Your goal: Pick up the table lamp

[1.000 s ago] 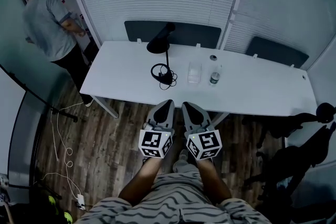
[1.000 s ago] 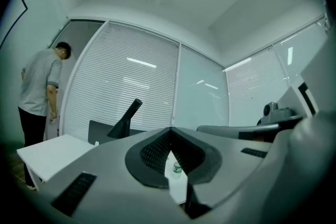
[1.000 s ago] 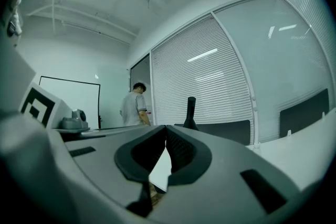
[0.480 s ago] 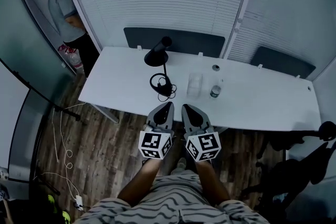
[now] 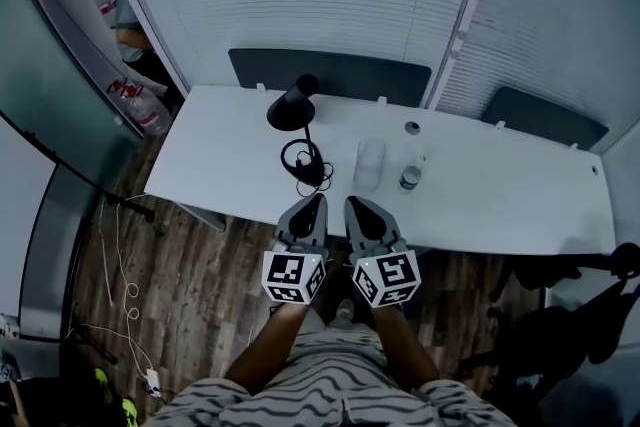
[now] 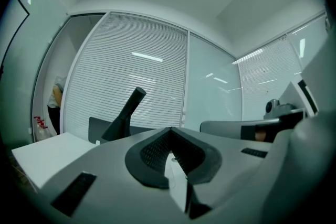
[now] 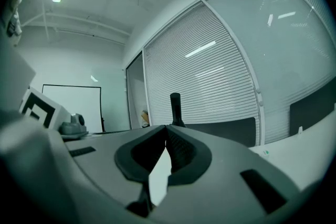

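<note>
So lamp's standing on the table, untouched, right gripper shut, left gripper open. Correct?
Not quite: the left gripper is shut as well. The left gripper view shows its jaws together with nothing between them. The rest holds: the lamp stands on the table, untouched, and the right gripper is shut.
</note>
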Tool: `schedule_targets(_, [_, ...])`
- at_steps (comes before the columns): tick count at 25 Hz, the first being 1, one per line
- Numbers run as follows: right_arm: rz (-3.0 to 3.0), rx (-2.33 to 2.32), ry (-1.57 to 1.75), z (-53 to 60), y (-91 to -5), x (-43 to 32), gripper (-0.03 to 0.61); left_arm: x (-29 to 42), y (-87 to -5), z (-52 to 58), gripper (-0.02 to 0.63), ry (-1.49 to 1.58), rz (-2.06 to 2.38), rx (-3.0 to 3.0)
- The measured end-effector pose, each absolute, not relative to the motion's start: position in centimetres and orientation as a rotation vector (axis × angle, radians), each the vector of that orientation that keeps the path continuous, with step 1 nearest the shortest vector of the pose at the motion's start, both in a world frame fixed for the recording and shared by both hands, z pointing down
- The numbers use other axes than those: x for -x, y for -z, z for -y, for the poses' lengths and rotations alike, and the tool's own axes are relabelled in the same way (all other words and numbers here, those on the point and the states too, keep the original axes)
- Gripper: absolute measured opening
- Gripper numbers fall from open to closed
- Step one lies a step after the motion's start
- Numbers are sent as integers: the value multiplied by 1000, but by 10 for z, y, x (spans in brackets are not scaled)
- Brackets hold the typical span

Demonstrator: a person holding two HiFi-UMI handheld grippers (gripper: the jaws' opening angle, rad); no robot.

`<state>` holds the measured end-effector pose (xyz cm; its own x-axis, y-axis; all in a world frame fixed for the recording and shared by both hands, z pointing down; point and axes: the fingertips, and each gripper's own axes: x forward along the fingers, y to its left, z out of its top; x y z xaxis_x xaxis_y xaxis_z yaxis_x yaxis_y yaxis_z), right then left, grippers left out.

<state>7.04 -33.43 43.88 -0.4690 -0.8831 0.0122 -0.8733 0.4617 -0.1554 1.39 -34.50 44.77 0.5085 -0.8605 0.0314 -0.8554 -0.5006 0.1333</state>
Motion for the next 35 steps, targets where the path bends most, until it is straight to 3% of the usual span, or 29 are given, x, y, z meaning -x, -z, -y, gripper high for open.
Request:
schedule_targets(18, [-2575, 1697, 191, 392, -440, -67, 12, -1, -462, 419, 6, 39, 1414, -2628])
schedule_targets(35, [-2565, 1749, 187, 415, -446, -76, 12, 13, -529, 482, 28, -86, 1463, -2573])
